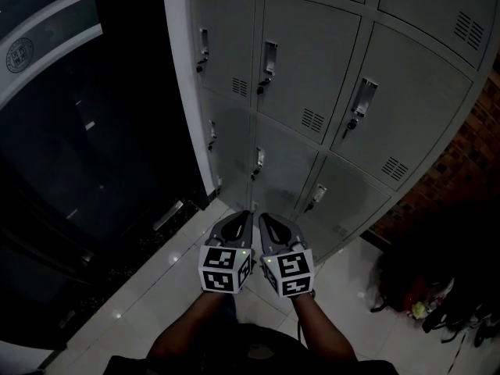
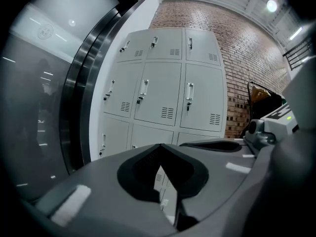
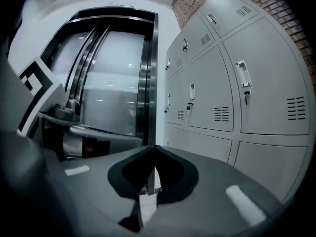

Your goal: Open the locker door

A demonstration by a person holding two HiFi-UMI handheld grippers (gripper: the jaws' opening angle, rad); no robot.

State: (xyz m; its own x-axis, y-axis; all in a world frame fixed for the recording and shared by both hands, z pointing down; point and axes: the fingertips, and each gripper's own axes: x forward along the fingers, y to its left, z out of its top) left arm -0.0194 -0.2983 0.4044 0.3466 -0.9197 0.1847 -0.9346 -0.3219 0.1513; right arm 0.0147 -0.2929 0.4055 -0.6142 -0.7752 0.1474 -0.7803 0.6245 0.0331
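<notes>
Your left claw [image 1: 245, 214] and right claw [image 1: 264, 216], both pressed together and empty, point at the lockers [image 1: 312, 69]. A dark glass door [image 1: 78, 147] stands left, and bags [image 1: 406, 283] lie on the floor right.

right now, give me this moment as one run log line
left claw: shut, empty | right claw: shut, empty | lockers: doors in view shut | contact: none
</notes>
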